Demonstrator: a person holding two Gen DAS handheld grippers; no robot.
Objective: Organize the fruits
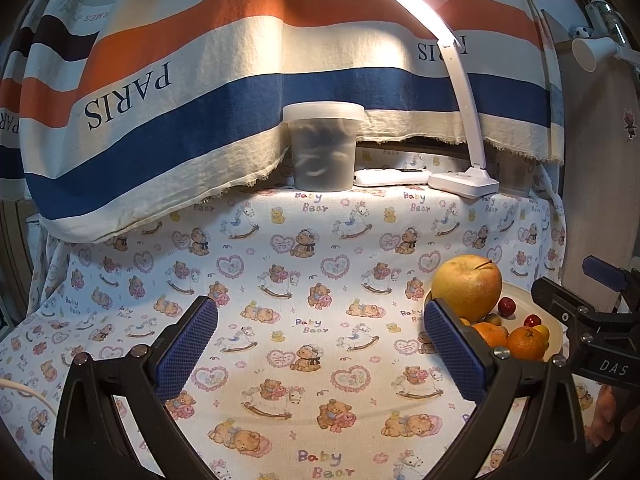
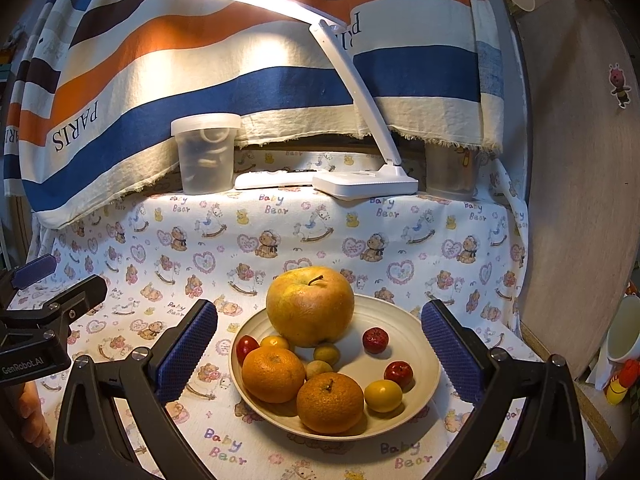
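Observation:
A cream plate [image 2: 420, 344] on the bear-print cloth holds a big yellow apple [image 2: 310, 306], two oranges [image 2: 273, 375] [image 2: 330, 402], small red fruits [image 2: 375, 339], small yellow fruits [image 2: 383, 395] and two small greenish fruits [image 2: 326, 353]. My right gripper [image 2: 320, 354] is open and empty, its blue pads either side of the plate. My left gripper [image 1: 320, 348] is open and empty over bare cloth, left of the plate [image 1: 516, 292]. The apple [image 1: 466, 286] and oranges [image 1: 527, 343] show at the right of the left wrist view.
At the back stand a lidded translucent tub [image 2: 206, 152], a white remote [image 2: 274, 179], a lit white desk lamp [image 2: 366, 186] and a second container [image 2: 450, 176]. A striped cloth [image 2: 240, 80] hangs behind. A wooden board [image 2: 580, 200] and a mug [image 2: 624, 336] are at the right.

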